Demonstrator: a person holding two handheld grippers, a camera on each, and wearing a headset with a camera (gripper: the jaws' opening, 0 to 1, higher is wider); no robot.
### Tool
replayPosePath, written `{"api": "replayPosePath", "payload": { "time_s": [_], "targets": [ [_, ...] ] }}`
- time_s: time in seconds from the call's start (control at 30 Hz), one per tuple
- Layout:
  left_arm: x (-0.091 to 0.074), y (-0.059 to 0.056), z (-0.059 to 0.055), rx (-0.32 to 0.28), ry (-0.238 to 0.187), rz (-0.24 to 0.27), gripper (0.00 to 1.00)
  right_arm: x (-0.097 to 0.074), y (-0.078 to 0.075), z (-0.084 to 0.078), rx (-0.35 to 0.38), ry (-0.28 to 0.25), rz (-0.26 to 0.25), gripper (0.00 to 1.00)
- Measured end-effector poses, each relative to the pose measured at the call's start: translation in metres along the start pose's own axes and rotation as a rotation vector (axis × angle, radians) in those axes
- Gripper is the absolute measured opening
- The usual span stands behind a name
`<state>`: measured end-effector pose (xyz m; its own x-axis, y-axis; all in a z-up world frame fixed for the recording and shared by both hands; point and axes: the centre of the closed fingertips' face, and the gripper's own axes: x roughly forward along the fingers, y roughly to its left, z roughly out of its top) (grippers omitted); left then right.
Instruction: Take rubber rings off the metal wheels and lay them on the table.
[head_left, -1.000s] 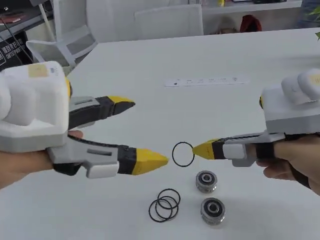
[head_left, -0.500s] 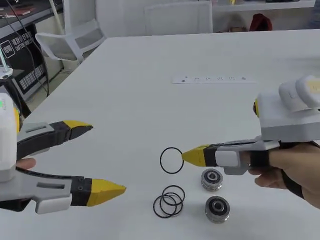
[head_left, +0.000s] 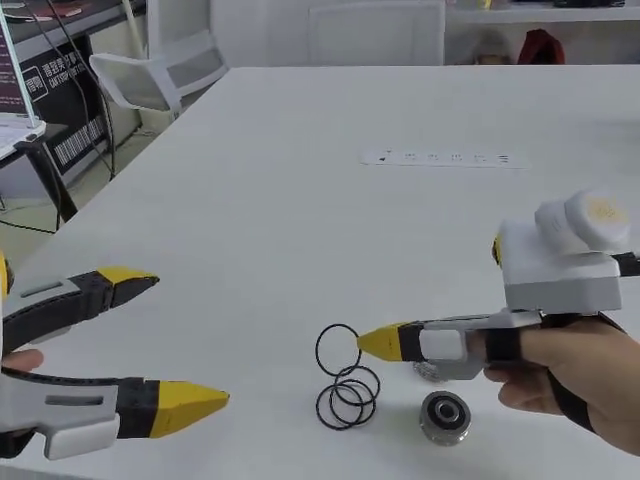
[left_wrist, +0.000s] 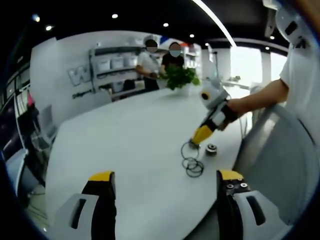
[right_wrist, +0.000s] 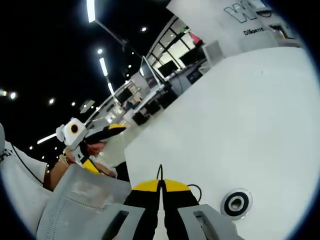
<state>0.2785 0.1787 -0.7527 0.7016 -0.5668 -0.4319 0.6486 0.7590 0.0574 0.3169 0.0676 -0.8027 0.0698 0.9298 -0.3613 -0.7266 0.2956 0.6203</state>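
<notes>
While level above the table (head_left: 300, 200), right gripper (head_left: 363, 343) tight on rubber ring (head_left: 318, 350).

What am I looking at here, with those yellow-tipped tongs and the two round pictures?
No robot here: a person holds a hand tool with two jaws, a gripper, in each hand. The rectangular picture comes from a camera on the person's head; each round one from a camera riding on one gripper, looking along its jaws. The left gripper is open and holds nothing. The right gripper is shut on a thin black rubber ring. On the white table lie a few more rings, overlapping, and beside them a metal wheel; a second wheel peeks out from behind the right gripper.
</notes>
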Motion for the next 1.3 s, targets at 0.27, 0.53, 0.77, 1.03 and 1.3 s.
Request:
{"api": "replayPosePath", "payload": {
  "time_s": [0.27, 0.53, 0.77, 1.03, 1.3],
  "targets": [
    [0.002, -0.002, -0.008, -0.033, -0.003, 0.007, 0.83, 0.008, -0.017, -0.018, 0.017, 0.052, -0.056, 0.00],
    [0.007, -0.010, -0.020, -0.031, 0.025, -0.011, 0.80, 0.014, -0.023, -0.033, 0.009, 0.106, -0.096, 0.00],
    [0.011, -0.016, -0.023, -0.036, 0.031, -0.036, 0.79, 0.014, -0.035, -0.037, -0.011, 0.129, -0.154, 0.00],
    [0.012, -0.018, -0.024, -0.034, 0.037, -0.046, 0.78, 0.014, -0.037, -0.039, -0.054, 0.151, -0.173, 0.00],
    [0.012, -0.019, -0.025, -0.034, 0.040, -0.051, 0.78, 0.012, -0.042, -0.041, -0.083, 0.170, -0.193, 0.01]
  ]
}}
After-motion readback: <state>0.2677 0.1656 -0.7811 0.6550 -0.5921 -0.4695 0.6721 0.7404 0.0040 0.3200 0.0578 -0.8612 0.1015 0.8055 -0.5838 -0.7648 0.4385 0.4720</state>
